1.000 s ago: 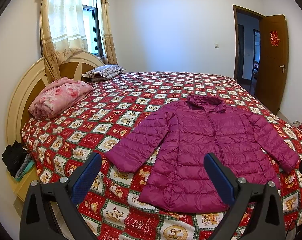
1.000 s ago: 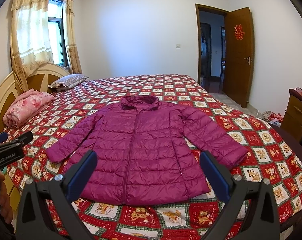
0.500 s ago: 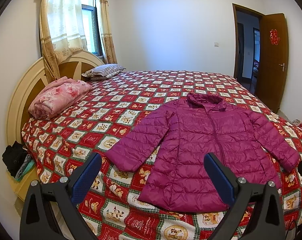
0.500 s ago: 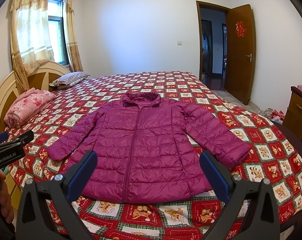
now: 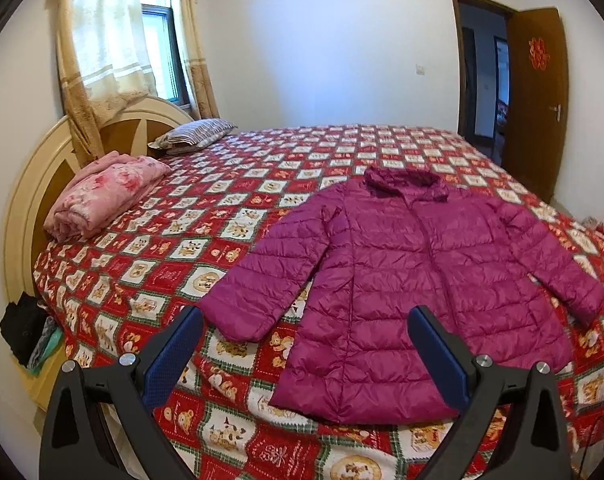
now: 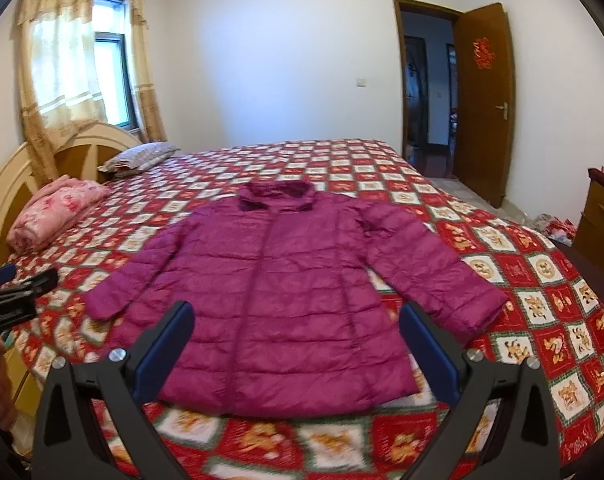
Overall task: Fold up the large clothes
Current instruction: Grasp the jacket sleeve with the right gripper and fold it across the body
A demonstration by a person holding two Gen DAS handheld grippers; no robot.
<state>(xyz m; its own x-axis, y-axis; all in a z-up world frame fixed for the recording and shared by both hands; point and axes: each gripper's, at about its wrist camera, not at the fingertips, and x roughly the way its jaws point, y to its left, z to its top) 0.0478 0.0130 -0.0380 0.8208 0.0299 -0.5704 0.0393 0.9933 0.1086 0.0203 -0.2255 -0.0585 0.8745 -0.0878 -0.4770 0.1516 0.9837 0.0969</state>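
The left claw (image 5: 304,354) is spread wide and holds nothing, poised over the near edge of the bed (image 5: 230,216); the right claw (image 6: 296,350) is likewise spread and empty. Just beyond them the magenta puffer jacket (image 6: 270,292) lies flat on the bedspread, sleeves out. Far left sit a folded pink quilt (image 5: 102,196) and a striped pillow (image 5: 194,136).

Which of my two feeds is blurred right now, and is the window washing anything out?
Right wrist view: motion blur smears the bedspread squares and the jacket hem. Left wrist view: sharp, the jacket's quilting lines crisp. Both views: the window is overexposed through the curtains, and fisheye bends the door frame.
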